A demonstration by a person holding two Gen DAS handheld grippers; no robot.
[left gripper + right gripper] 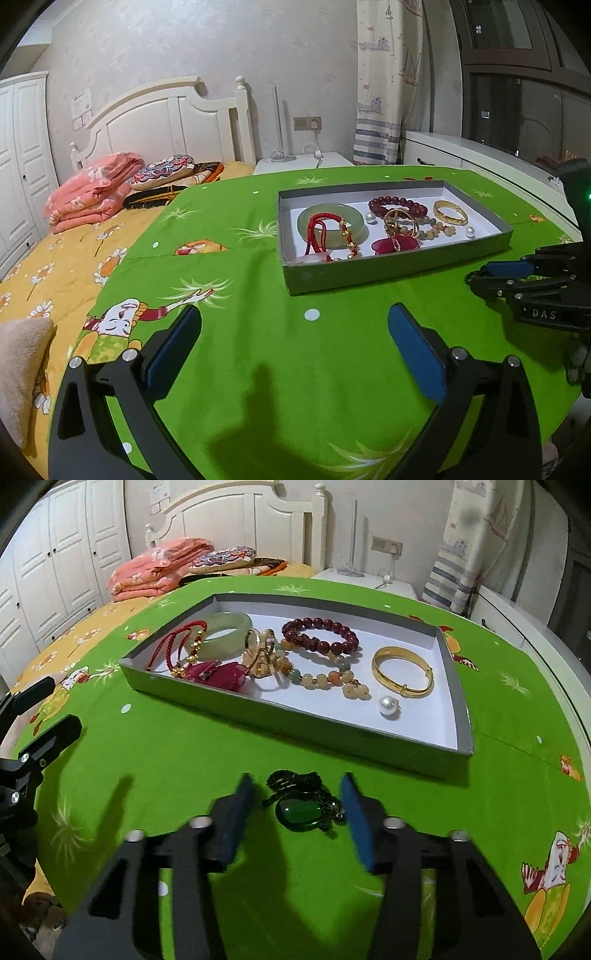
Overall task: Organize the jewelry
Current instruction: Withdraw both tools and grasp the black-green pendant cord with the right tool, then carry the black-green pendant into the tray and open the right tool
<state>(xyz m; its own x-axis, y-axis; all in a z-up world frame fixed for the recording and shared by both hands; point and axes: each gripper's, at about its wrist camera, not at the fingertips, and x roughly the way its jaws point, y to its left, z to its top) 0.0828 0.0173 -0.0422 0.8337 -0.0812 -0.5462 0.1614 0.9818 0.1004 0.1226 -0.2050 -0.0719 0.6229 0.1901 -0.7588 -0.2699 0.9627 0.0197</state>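
Right tongs (pixel 295 812) apart around green pendant (pixel 298 812) on bench; left tongs (pixel 295 332) apart, idle. Next: pinch, carry to tray (pixel 369 738).

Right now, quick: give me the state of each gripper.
Left gripper: open, holding nothing, above the green cloth.
Right gripper: open, fingers either side of the green pendant, not closed on it.

Folded pink quilt (pixel 92 192) on yellow bedspread (pixel 55 280)
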